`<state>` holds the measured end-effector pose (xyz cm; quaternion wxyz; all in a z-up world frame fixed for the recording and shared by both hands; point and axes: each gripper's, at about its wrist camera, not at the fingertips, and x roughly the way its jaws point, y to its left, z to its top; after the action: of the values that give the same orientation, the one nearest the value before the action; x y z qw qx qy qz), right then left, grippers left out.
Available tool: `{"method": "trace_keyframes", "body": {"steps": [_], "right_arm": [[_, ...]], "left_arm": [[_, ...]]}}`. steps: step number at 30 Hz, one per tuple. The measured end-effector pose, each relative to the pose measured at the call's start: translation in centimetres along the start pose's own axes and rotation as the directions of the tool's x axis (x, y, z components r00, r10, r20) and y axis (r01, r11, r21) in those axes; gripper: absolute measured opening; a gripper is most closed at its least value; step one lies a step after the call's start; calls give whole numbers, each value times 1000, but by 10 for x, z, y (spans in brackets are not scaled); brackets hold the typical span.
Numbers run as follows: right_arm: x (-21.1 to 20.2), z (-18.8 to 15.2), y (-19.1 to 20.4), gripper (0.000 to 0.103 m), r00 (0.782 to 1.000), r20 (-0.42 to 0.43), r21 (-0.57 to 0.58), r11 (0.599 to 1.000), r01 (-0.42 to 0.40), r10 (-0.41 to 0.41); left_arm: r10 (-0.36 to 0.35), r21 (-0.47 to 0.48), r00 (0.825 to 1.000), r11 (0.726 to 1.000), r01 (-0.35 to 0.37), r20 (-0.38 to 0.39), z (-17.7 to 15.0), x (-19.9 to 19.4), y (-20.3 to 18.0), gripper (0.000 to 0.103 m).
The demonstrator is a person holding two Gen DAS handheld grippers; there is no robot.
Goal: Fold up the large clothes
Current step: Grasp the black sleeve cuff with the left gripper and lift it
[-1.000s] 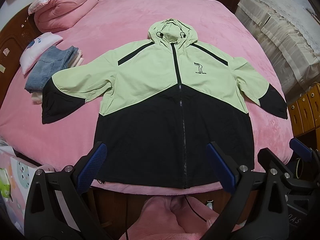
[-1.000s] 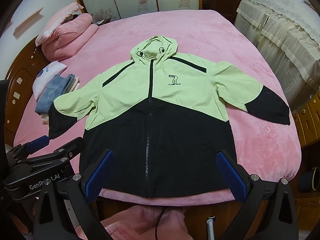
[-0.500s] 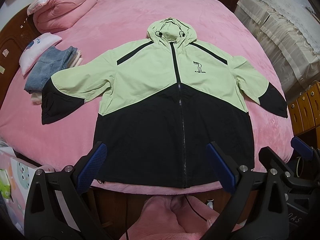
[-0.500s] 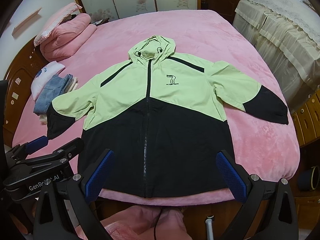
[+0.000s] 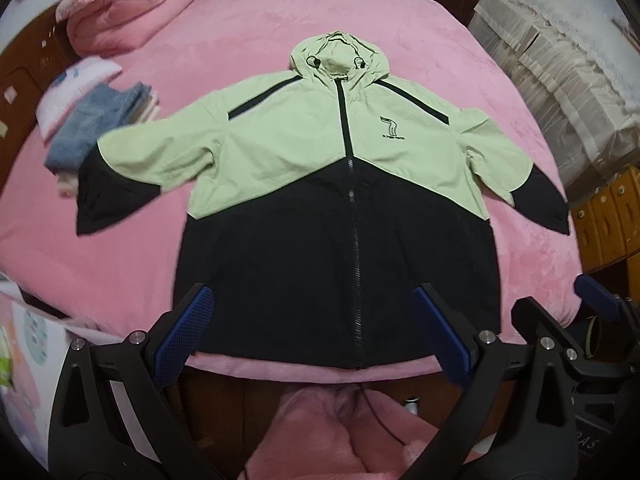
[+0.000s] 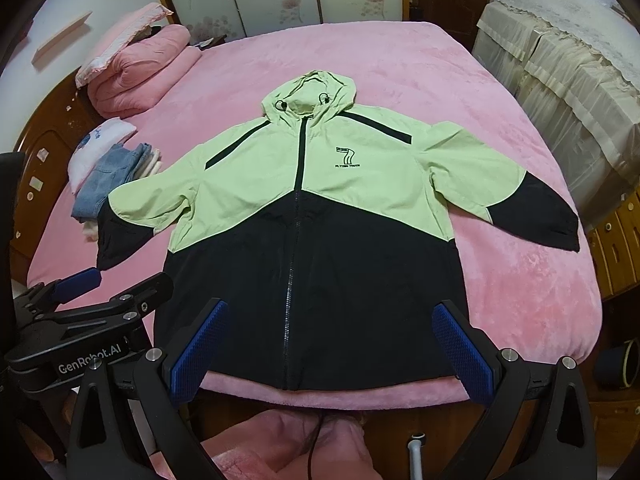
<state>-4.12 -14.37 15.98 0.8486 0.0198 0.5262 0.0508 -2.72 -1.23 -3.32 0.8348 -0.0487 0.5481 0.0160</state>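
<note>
One jacket (image 6: 316,216) flat on pink bed (image 6: 520,280).

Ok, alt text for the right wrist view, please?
A green-and-black hooded jacket lies flat, zipped, sleeves spread, on a pink bed. The open right gripper hovers at its hem, holding nothing, with the left gripper at lower left. Folded clothes sit beyond the left sleeve.

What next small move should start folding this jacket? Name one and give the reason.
Probably lower the left gripper toward the jacket's left sleeve to fold it inward. The jacket lies flat, zipped and front up on the bed, both sleeves spread, both grippers open and holding nothing.
</note>
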Motion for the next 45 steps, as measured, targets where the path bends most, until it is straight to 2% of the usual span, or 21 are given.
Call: {"method": "trace_keyframes", "body": {"steps": [5, 11, 14, 17, 20, 23, 25, 27, 28, 29, 32, 34, 36, 38, 42, 44, 45], "right_arm": [[7, -15, -10, 103, 998, 23, 8, 999, -52, 52], [40, -21, -3, 103, 992, -8, -23, 992, -125, 125], [57, -15, 13, 103, 986, -24, -44, 985, -165, 164], [80, -7, 39, 102, 982, 3, -63, 980, -187, 187], [108, 4, 77, 102, 983, 25, -53, 982, -181, 182], [146, 20, 124, 102, 982, 12, 0, 982, -188, 188], [174, 28, 157, 102, 982, -4, 32, 982, -187, 187], [200, 33, 189, 102, 984, -15, 65, 982, -177, 179], [216, 35, 206, 102, 984, -27, 81, 982, -172, 175], [231, 37, 223, 102, 985, -44, 96, 982, -164, 168], [270, 32, 259, 102, 983, -98, 117, 983, -143, 155], [296, 32, 286, 102, 980, -139, 106, 986, -129, 143], [319, 28, 300, 102, 978, -164, 85, 990, -116, 129], [340, 25, 316, 102, 975, -186, 66, 992, -108, 118], [365, 26, 332, 102, 973, -208, 60, 994, -92, 103], [375, 31, 340, 102, 972, -214, 67, 994, -85, 98], [380, 34, 343, 102, 972, -216, 73, 994, -82, 96]], "left_arm": [[-92, -138, 996, 986, 88, -21, -26, 10, 21, 99], [-170, -332, 985, 929, 164, 12, -55, 22, 80, 99], [-166, -437, 985, 883, 168, 44, -63, 38, 125, 99], [-141, -529, 988, 835, 154, 65, -63, 64, 175, 97], [-120, -612, 990, 778, 143, 79, -52, 98, 233, 87], [-75, -726, 990, 674, 137, 118, -43, 131, 306, 83], [2, -822, 991, 558, 112, 136, -42, 153, 362, 82], [50, -884, 985, 451, 126, 166, -44, 171, 409, 80], [64, -898, 983, 420, 132, 175, -44, 178, 424, 80], [95, -917, 979, 375, 134, 182, -46, 188, 450, 79], [168, -945, 973, 310, 103, 161, -47, 210, 496, 74], [193, -954, 968, 284, 100, 159, -49, 224, 526, 72], [214, -957, 964, 272, 96, 157, -49, 237, 551, 72], [243, -955, 955, 279, 99, 170, -44, 247, 571, 72], [272, -941, 940, 318, 116, 207, -26, 262, 604, 70], [261, -947, 947, 305, 105, 189, -13, 271, 616, 66], [261, -952, 951, 293, 88, 168, -8, 275, 618, 58]]}}
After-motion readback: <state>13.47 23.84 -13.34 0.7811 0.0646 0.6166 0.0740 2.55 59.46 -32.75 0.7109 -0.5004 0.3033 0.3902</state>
